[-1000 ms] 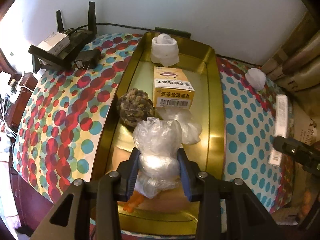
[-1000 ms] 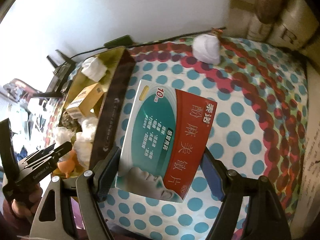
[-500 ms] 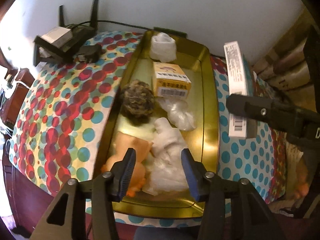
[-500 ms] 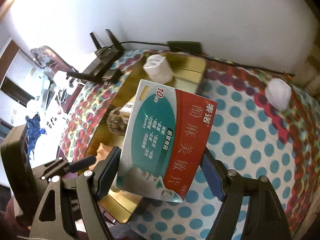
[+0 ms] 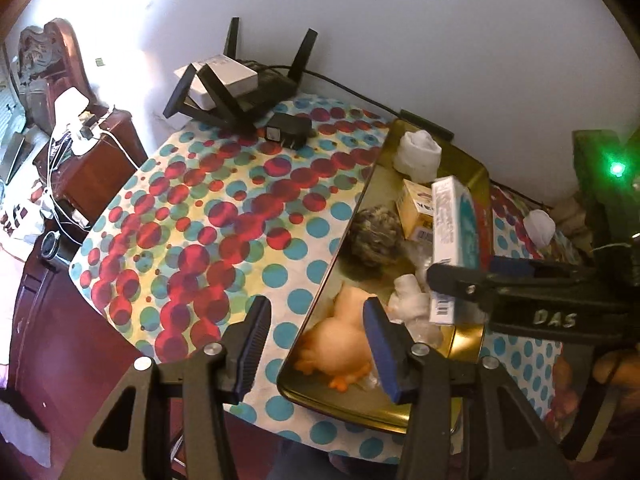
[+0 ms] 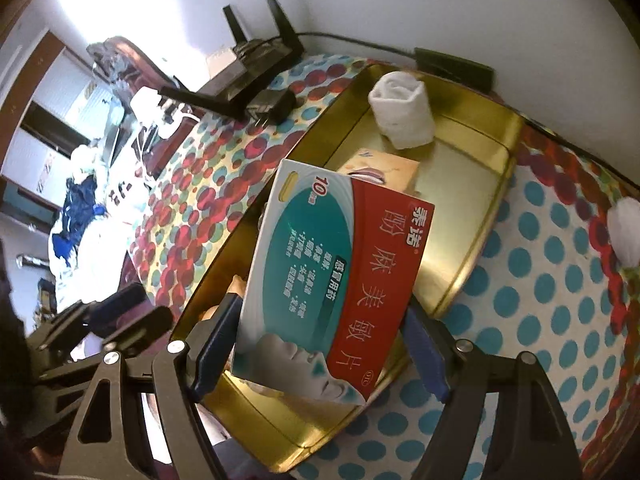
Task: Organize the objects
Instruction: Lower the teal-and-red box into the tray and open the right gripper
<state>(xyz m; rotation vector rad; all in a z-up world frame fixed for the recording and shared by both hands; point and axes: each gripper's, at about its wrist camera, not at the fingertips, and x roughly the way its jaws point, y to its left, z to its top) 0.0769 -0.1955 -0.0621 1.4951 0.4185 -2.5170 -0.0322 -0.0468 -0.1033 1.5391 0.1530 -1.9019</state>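
A gold metal tray (image 5: pixel 360 208) (image 6: pixel 472 256) lies on a polka-dot tablecloth. It holds a rolled white cloth (image 5: pixel 416 152) (image 6: pixel 400 116), a yellow box (image 5: pixel 416 208) (image 6: pixel 384 168), a brown woven ball (image 5: pixel 376 236), crumpled clear plastic (image 5: pixel 412 304) and an orange toy (image 5: pixel 340 344). My right gripper (image 6: pixel 320 344) (image 5: pixel 460 280) is shut on a teal and red medicine box (image 6: pixel 332 280) (image 5: pixel 452 240), held above the tray. My left gripper (image 5: pixel 316 336) is open and empty over the tray's near left edge.
A black router (image 5: pixel 240 88) (image 6: pixel 256 68) with a white box on it and a black power adapter (image 5: pixel 288 132) sit at the back left. A white wad (image 5: pixel 540 228) (image 6: pixel 624 224) lies on the cloth right of the tray. A wooden cabinet (image 5: pixel 92 160) stands left.
My left gripper let go of the plastic bag in the tray, opened and drew back to the left. My right gripper carried the medicine box from over the cloth to over the tray.
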